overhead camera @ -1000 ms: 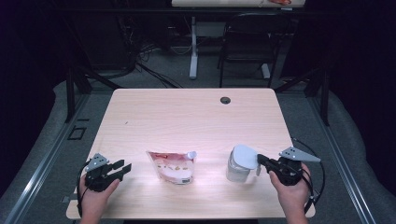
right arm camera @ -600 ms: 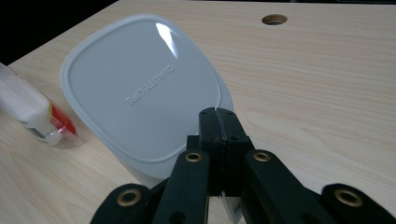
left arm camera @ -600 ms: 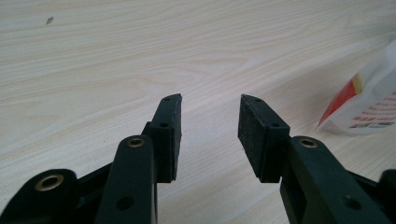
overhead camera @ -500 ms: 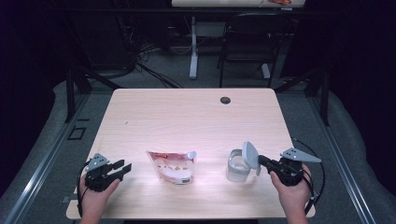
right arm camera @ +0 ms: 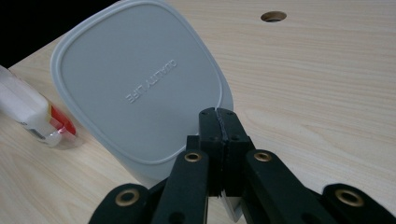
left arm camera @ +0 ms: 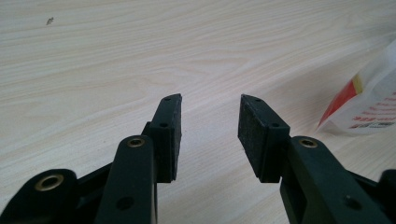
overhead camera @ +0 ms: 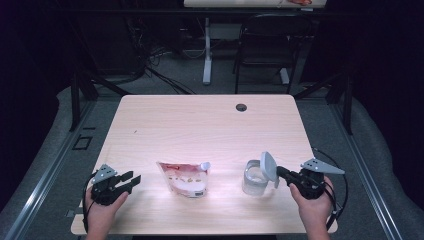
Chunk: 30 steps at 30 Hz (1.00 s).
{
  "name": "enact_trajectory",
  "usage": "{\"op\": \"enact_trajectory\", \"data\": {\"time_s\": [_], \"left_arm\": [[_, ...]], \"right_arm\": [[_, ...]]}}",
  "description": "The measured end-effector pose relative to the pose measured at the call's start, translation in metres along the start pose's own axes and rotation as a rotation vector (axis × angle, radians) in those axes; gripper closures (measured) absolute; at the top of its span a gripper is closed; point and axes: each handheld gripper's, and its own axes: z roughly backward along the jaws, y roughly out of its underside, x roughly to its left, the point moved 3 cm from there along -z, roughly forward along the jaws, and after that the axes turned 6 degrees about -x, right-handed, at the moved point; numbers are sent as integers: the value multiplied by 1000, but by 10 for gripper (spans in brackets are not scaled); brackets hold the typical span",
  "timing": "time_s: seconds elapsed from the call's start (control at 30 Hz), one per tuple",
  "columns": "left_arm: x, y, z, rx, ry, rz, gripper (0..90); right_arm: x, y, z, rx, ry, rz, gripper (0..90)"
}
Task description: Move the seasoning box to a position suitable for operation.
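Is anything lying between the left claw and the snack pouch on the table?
Nothing visible. Bare table lies between the open left claw and the snack pouch. The clear container and the lid pinched in the right claw sit beyond the pouch.

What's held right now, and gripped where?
The right hand-held gripper pinches the grey lid by its rim edge. The left hand-held gripper holds nothing.

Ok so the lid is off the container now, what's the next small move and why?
Probably carry the grey lid aside and lay it flat on bare table. The right tongs pinch its edge, holding it tilted above the clear container, so it blocks the opening. The left tongs wait open near the pouch.
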Motion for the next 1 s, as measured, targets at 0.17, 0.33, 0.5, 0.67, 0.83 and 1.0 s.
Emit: {"op": "enact_trajectory", "data": {"time_s": [0.17,0.33,0.5,0.67,0.83,1.0], "left_arm": [[0,0,0,-1,0,0,600],[0,0,0,1,-1,0,601],[0,0,0,0,-1,0,600],[0,0,0,0,-1,0,600],[0,0,0,2,-2,-2,600],[0,0,0,-2,-2,0,600]], "right_arm": [[0,0,0,-3,1,-4,896],[-1,1,0,1,0,-6,896],[-2,1,0,4,-3,-9,895],[-3,3,-2,11,7,-15,893],[-5,6,-2,6,-3,-40,890],[-7,9,-3,4,-12,-70,881]]}}
